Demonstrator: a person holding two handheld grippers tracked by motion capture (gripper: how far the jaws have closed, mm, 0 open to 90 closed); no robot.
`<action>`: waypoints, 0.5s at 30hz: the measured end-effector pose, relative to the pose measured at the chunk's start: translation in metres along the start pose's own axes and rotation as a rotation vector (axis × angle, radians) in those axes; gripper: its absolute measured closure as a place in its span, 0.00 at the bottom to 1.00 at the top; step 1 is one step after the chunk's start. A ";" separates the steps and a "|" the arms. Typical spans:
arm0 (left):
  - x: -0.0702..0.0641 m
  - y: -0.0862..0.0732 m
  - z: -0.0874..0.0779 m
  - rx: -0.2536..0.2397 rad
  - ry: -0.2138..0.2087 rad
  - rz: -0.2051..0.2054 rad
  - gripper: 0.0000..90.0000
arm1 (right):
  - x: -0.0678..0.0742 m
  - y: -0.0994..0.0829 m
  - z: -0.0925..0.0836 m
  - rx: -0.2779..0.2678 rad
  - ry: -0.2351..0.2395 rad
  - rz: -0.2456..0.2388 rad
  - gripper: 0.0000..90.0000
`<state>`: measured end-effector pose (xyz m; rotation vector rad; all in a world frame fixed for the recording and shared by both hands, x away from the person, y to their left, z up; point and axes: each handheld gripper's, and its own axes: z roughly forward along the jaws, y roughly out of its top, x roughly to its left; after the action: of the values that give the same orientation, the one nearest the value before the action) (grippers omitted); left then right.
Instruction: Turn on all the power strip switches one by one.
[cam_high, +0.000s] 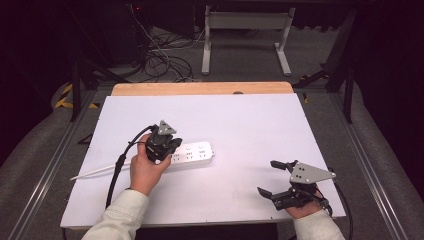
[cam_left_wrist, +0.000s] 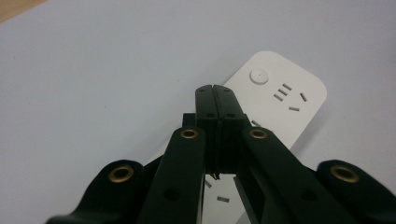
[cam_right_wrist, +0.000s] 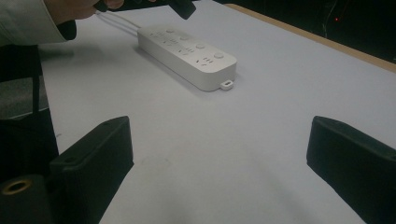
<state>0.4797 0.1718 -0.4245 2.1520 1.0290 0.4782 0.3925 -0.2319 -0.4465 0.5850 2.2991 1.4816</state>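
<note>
Cord: a white cord (cam_high: 97, 172) ran from the left end of the strip out toward the table's left edge and lay slack on the surface.

Left gripper: the left gripper (cam_high: 167, 145) was held over the left part of the strip, its jaws pressed together with nothing between them, as the left gripper view (cam_left_wrist: 215, 100) showed. The closed tips pointed down at the strip's top face, probably to press a button or a switch with one blunt point; whether they touched the strip could not be told.

Power strip: the white power strip (cam_high: 192, 152) lay flat at the middle of the white table (cam_high: 240, 115), long side running left to right. Its sockets and round buttons faced up, within reach of the tips. In the right gripper view the strip (cam_right_wrist: 187, 51) had a small loop at its near end.

Right gripper: the right gripper (cam_high: 280, 179) sat near the table's front right corner, well apart from the strip, jaws spread wide and holding nothing. It seemed to be parked out of the way.

Floor beyond: cables (cam_high: 160, 55) and a grey frame (cam_high: 245, 30) stood past the far edge.
</note>
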 end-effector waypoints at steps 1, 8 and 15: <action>0.000 0.001 0.000 0.002 -0.007 0.001 1.00 | 0.000 0.000 0.000 0.000 -0.001 0.000 0.08; -0.005 0.004 0.008 0.001 -0.052 0.017 1.00 | 0.000 0.000 0.000 0.003 -0.001 0.001 0.08; -0.008 0.007 0.023 0.027 -0.067 0.012 1.00 | 0.000 0.000 0.000 0.003 0.001 0.001 0.08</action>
<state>0.4914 0.1523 -0.4358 2.1839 0.9908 0.3971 0.3929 -0.2319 -0.4467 0.5871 2.3029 1.4794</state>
